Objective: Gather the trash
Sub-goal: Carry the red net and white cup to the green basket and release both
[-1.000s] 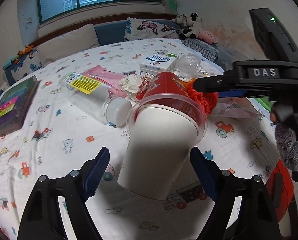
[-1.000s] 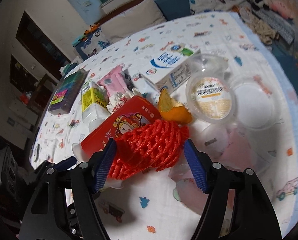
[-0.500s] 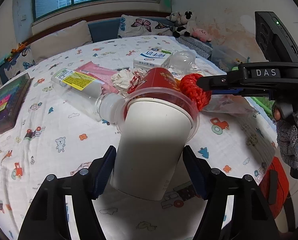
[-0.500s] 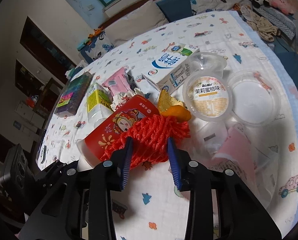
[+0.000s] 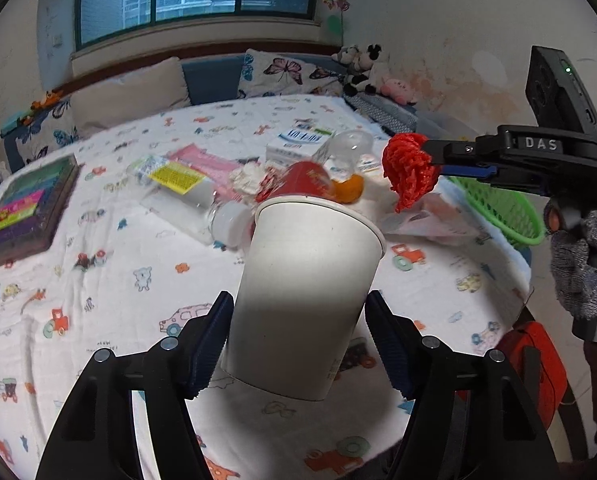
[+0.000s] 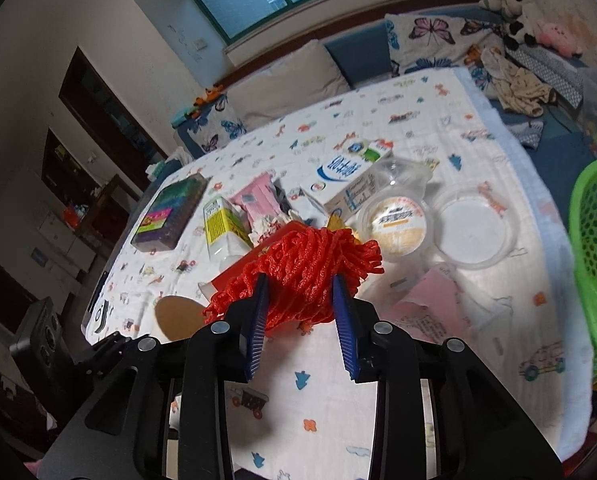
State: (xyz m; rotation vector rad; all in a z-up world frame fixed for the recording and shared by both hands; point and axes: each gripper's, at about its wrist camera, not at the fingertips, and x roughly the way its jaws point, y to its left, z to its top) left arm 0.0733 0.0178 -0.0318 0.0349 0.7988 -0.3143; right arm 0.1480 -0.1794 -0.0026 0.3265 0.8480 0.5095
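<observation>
I see the bed [image 5: 110, 288] under its cartoon-print sheet filling both views, with a green basket [image 6: 596, 248] at its right edge, and over it my left gripper [image 5: 298, 340] tilts downward with its blue pads pressed on either side of a white paper cup [image 5: 304, 292], which leans forward above the sheet. My right gripper [image 6: 300, 312], held in a grey-gloved hand [image 5: 582, 264], also points down at a slant, jaws drawn together and clamped on a bunched red foam net [image 6: 306, 272] that hangs clear of the remaining trash: a red cup [image 5: 306, 186], a plastic bottle [image 5: 186, 196] and a milk carton [image 6: 348, 176].
</observation>
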